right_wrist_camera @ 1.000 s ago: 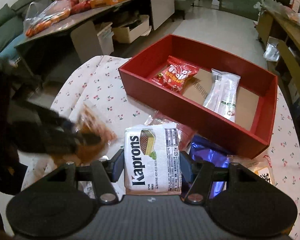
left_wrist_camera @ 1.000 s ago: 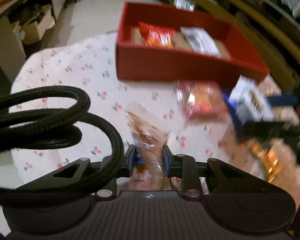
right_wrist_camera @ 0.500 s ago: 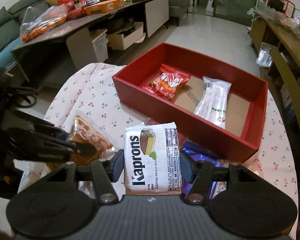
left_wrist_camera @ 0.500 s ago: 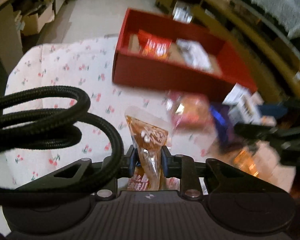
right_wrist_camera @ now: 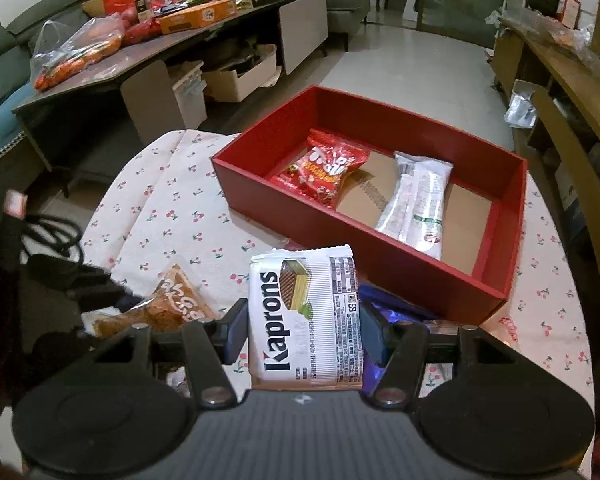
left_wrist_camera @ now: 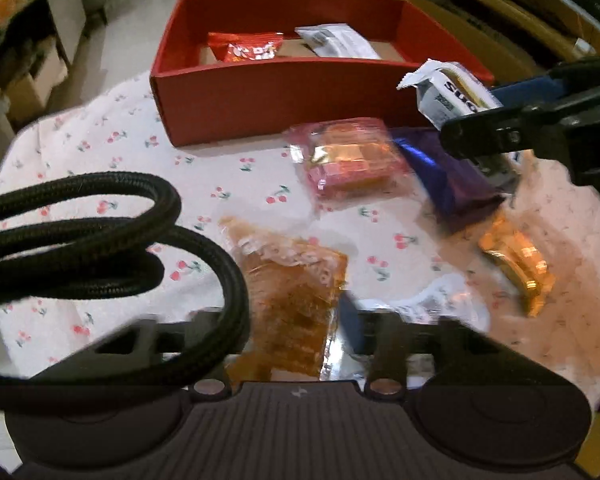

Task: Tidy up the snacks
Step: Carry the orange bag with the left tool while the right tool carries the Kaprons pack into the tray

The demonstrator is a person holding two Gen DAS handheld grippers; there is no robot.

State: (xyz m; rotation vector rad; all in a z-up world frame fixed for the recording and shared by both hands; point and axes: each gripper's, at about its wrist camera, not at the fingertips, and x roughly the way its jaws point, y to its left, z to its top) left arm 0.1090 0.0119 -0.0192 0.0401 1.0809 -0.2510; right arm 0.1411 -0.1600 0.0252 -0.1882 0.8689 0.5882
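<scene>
Red box [right_wrist_camera: 384,256] already has two snacks inside. Right gripper [right_wrist_camera: 305,330] squeezes the wafer pack [right_wrist_camera: 305,320], left gripper [left_wrist_camera: 296,320] squeezes an orange bag [left_wrist_camera: 292,296]. More snacks wait on the table [left_wrist_camera: 120,152].

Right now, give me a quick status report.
Right gripper shut on Kaprons wafer pack. Left gripper shut on orange snack bag. Red box ahead, unobstructed.

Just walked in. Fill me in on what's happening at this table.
Someone with two handheld grippers is sorting snacks into a red box. The right gripper is clamped on a white Kaprons wafer pack, held short of the box. The left gripper holds an orange snack bag. A red packet and a white packet already lie inside.
</scene>
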